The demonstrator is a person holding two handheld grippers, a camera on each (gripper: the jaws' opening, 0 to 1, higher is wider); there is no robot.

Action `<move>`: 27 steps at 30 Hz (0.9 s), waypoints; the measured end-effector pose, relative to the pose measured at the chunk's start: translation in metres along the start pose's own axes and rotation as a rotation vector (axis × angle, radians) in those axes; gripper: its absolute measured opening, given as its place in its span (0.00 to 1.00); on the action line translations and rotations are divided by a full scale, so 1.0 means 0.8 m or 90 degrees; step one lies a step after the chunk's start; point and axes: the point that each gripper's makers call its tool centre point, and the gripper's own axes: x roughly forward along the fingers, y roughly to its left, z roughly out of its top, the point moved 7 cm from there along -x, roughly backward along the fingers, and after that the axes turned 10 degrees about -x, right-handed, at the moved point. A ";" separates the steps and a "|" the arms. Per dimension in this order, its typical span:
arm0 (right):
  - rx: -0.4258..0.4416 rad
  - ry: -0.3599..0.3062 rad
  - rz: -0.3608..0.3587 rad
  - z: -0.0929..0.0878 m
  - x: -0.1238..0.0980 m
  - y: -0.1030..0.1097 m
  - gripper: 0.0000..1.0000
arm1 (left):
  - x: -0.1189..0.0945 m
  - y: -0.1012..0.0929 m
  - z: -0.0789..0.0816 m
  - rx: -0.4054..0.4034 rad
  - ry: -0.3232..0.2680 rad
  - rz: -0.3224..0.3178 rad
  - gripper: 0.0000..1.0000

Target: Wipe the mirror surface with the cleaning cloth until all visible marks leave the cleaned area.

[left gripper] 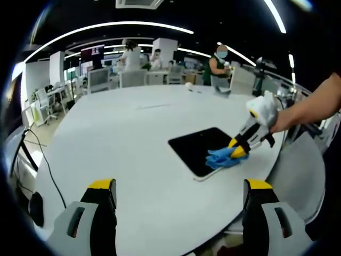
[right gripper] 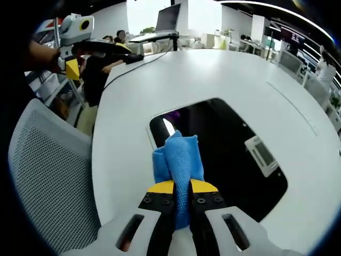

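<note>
Blue cloth (right gripper: 178,160) is pinched in the right gripper (right gripper: 181,188), bunched on the near edge of the mirror (right gripper: 224,154) lying flat on the table (right gripper: 213,74). It looks soft and light, best held by a fold; the mirror seems smooth and breakable. Left gripper (left gripper: 180,192) hovers released over bare table. Its view shows the right gripper's downward tilt; the right gripper view shows reflections in the mirror.

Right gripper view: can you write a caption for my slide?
The right gripper pinches a blue cloth against a dark mirror lying on a white table.
</note>
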 end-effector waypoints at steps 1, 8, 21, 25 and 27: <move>0.000 -0.002 0.000 0.000 0.000 0.000 0.04 | 0.000 0.001 -0.001 -0.001 0.001 0.001 1.00; 0.005 0.003 0.002 0.002 0.001 -0.001 0.04 | 0.003 -0.001 -0.005 -0.003 0.006 -0.001 1.00; -0.006 0.002 -0.007 0.005 0.005 -0.013 0.04 | 0.002 0.002 -0.007 -0.011 0.007 0.008 1.00; -0.007 0.001 -0.011 0.006 0.007 -0.018 0.04 | 0.002 0.003 -0.008 -0.012 0.007 0.010 1.00; -0.005 0.000 -0.013 0.007 0.008 -0.023 0.04 | 0.001 0.003 -0.008 -0.013 0.007 0.011 1.00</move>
